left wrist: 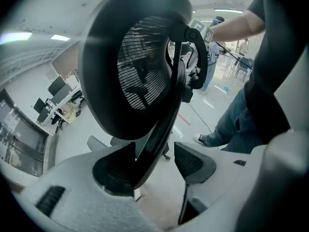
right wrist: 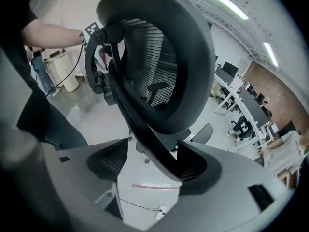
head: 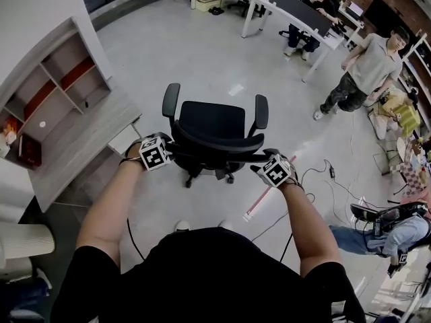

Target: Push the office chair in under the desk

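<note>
Office chair (head: 212,121) — left gripper (head: 171,151), right gripper (head: 258,163) at backrest (left wrist: 145,76), jaws released, arms extended.

One near office chair (head: 212,123), two claws (head: 171,151) (head: 260,164), three bystanders (head: 311,20) (head: 372,62) (head: 397,233), one shelf unit (head: 59,79).
</note>
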`<state>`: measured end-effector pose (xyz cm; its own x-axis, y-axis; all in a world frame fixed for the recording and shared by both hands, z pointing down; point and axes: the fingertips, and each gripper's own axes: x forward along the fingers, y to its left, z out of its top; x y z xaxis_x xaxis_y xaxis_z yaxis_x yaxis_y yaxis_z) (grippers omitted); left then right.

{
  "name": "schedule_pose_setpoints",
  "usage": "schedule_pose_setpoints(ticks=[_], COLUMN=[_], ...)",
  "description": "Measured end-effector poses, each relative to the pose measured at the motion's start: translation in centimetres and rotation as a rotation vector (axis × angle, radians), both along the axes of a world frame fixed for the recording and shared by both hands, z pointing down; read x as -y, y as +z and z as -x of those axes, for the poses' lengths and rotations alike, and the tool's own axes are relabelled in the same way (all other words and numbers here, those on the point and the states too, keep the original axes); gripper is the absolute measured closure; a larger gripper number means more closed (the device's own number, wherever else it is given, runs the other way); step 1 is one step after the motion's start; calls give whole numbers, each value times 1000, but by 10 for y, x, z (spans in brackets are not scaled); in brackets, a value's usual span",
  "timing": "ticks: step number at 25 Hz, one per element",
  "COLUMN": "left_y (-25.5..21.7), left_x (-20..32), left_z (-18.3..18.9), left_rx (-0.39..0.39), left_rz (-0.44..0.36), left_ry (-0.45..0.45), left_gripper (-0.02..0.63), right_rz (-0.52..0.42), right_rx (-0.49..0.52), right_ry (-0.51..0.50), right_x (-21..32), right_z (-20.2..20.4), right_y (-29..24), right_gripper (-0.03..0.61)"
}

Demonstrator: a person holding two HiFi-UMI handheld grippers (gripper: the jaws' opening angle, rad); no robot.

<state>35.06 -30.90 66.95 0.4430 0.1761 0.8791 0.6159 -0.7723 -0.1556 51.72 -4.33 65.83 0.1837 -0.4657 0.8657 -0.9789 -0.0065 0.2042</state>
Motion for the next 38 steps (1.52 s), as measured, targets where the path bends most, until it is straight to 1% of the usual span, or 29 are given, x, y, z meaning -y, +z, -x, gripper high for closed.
schedule_pose_setpoints(ticks=[6, 9, 13, 15, 16, 19, 24, 28, 30, 34, 36, 38], left_y=[8, 9, 14, 17, 17, 18, 29, 53, 64, 70, 71, 71], left_x=[3, 6, 9, 8, 9, 12, 14, 21, 22, 19, 17, 16], left_z=[-2, -3, -2, -1, 0, 0, 3, 1, -2, -3, -3, -3], left_rx=[19, 26, 51, 68, 74, 88, 139, 182, 205, 230, 222, 211], left_rz=[-3, -24, -79, -82, -79, -88, -155, -247, -272, -247, -236, -241], left_ry=[27, 52, 96, 110, 114, 129, 189, 236, 242, 246, 250, 250], left_gripper=[354, 383, 420, 425, 425, 428, 437, 443, 449, 451, 453, 459], right_rz=[95, 126, 165, 184, 193, 223, 273, 307, 319, 325, 327, 330], right_rx=[-106, -132, -157, -175, -184, -200, -231, -251, -260, -268, -275, -280], right_ry=[-85, -111, -157, -181, -193, -222, -277, -322, -334, -341, -343, -347], right_x=[5, 7, 7, 7, 7, 9, 11, 15, 14, 14, 13, 12], right_z=[-6, -10, -13, -13, -14, -15, -15, -14, -16, -20, -21, -22], right_y=[12, 17, 23, 25, 26, 29, 40, 51, 52, 53, 53, 53], right_gripper=[256, 258, 262, 285, 307, 326, 354, 381, 391, 397, 397, 400])
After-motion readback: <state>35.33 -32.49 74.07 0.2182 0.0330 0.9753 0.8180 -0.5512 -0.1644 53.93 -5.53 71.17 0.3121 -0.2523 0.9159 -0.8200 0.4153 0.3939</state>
